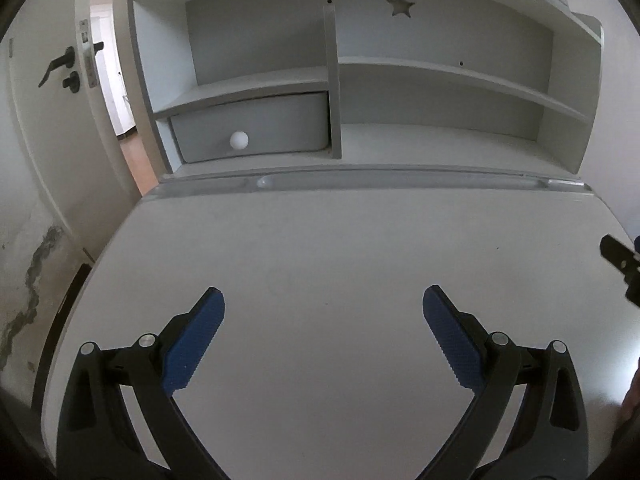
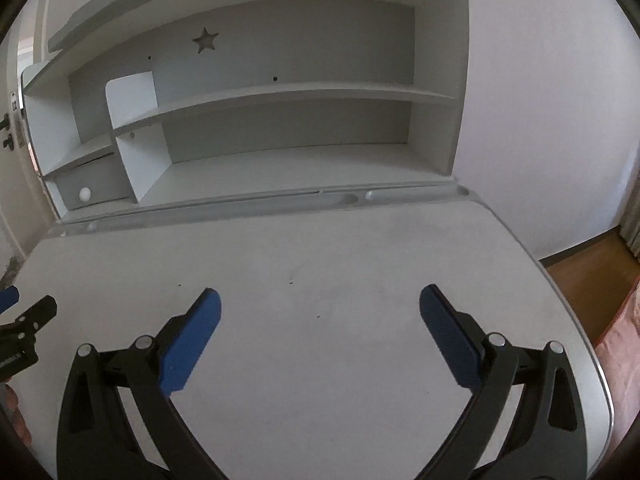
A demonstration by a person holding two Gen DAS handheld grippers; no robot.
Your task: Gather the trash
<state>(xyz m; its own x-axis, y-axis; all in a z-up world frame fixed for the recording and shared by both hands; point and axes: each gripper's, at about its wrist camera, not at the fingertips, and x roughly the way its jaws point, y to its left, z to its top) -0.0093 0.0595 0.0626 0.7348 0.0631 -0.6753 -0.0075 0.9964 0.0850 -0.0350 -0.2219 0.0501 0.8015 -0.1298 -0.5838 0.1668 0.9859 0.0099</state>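
- Your left gripper (image 1: 323,304) and right gripper (image 2: 320,306) both gape wide, holding nothing.
- No trash shows on the desk (image 1: 320,240); scan the shelves (image 2: 280,96) before reaching.

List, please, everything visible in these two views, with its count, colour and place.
desk: one, white, under both grippers; no trash visible on it
shelf unit: one, white and grey, at the desk's back edge
drawer: one, grey, lower left of the shelf unit, shut
knob: one, white, on the drawer front
star cutout: one, in the shelf unit's back panel
door: one, white with black handle, left, ajar
left hand-held gripper: black, blue pads, open
right hand-held gripper: black, blue pads, open
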